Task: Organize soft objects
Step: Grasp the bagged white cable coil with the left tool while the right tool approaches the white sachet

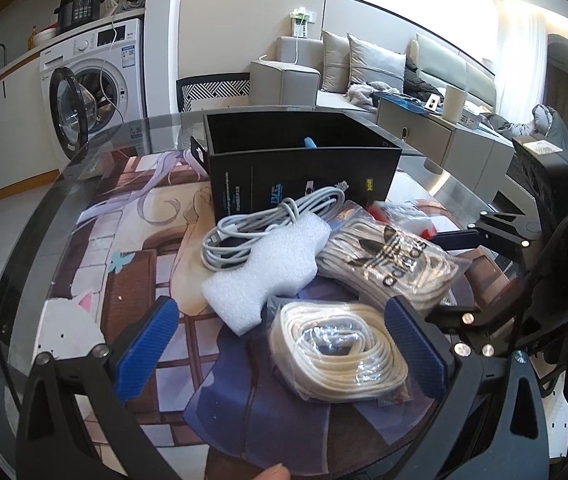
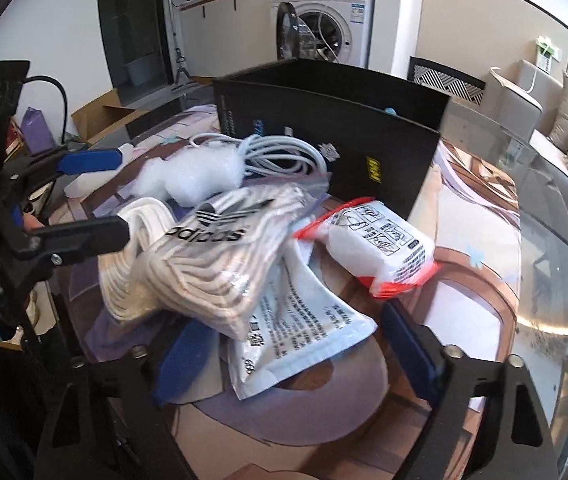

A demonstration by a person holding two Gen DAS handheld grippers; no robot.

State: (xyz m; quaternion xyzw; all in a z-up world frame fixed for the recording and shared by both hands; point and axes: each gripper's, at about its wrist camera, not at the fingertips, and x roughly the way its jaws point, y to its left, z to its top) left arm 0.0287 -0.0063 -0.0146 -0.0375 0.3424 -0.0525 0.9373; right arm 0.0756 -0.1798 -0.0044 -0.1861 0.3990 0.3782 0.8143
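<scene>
Soft stuff is sitting in a heap on the glass table (image 1: 36, 216), just near side of the open black box (image 1: 303, 168), which is w/ something blue poking up inside.

Left gripper (image 1: 280, 344) is hovering over the nearest item, a bagged coil of cream cord (image 1: 337, 354). Its jaws are standing wide apart, one blue pad each side of the coil, not pressing on it. Behind that are lying the white foam piece (image 1: 268, 268), the grey-white cable bundle (image 1: 268, 220) and the adidas-printed bag of cord (image 1: 387, 264).

Right gripper (image 2: 284, 356) is pointing down at a flat white printed pouch (image 2: 299, 336), which is lying between its fingers. Jaws are partway apart; can't see either pad pressing the pouch, so not gripping yet as far as the view shows. The adidas bag is overlapping the pouch's far left corner, and a red-edged white packet (image 2: 379, 240) is resting just beyond, near the box's corner.

Risks, imo:
- Pouch is thin and slick, so closing on it flat may be pinching only film and slipping off.
- Adidas bag is weighing on the pouch; lifting could be dragging it and toppling the pile toward the table's near edge.
- Both grippers are working close together; the left one's arm is showing right beside the adidas bag in the right view, so a collision is possible.
- Loose cable loops could be snagging a finger.
</scene>
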